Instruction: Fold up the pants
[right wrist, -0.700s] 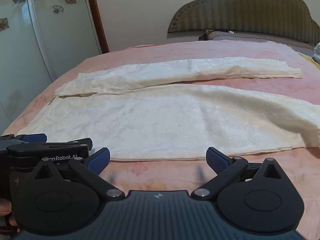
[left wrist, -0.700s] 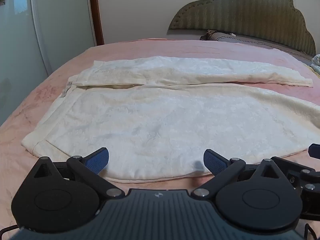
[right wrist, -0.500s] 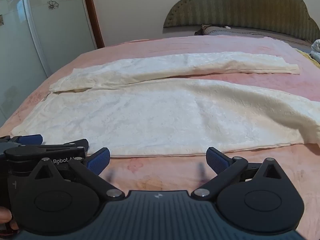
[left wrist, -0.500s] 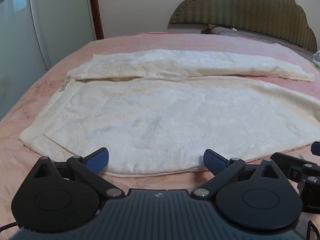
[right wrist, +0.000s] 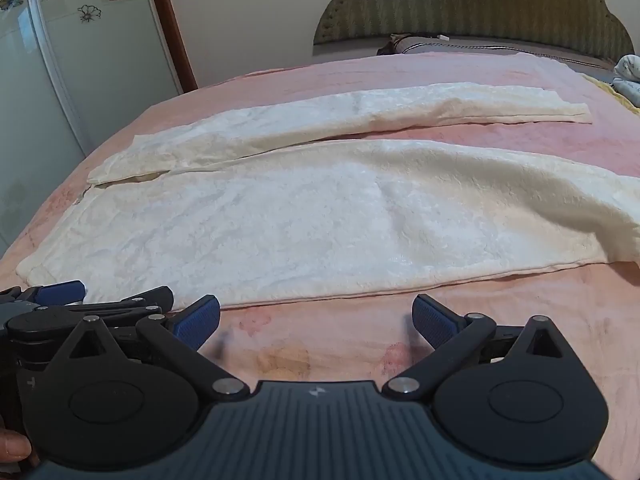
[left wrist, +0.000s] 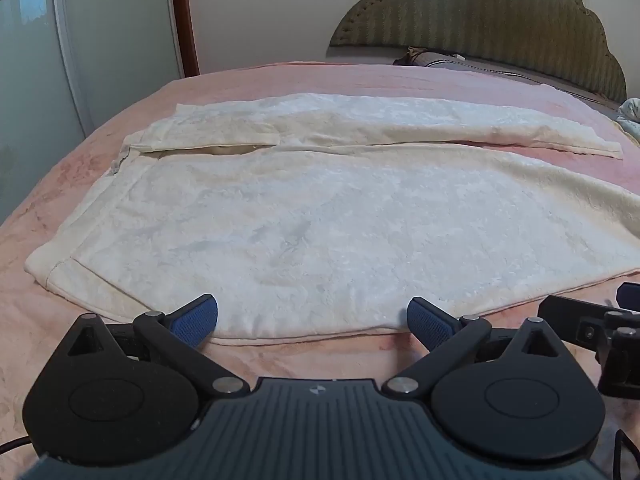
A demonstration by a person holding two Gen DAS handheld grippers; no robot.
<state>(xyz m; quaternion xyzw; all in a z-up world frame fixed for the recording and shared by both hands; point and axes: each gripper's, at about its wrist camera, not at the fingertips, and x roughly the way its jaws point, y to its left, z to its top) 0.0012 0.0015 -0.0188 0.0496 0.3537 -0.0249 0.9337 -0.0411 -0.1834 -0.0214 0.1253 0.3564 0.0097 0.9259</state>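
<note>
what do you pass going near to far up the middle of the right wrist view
right gripper → bare pink blanket → near leg of the cream pants → strip of blanket → far leg → blanket again → pillow → padded headboard

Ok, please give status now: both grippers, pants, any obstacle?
Left gripper open, right gripper open, both empty. Pants flat on bed, unfolded. No obstacle.

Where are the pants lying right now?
The pants lie spread flat on the pink bedspread, waistband toward the left in both wrist views, legs running right, just beyond the open left gripper.
</note>
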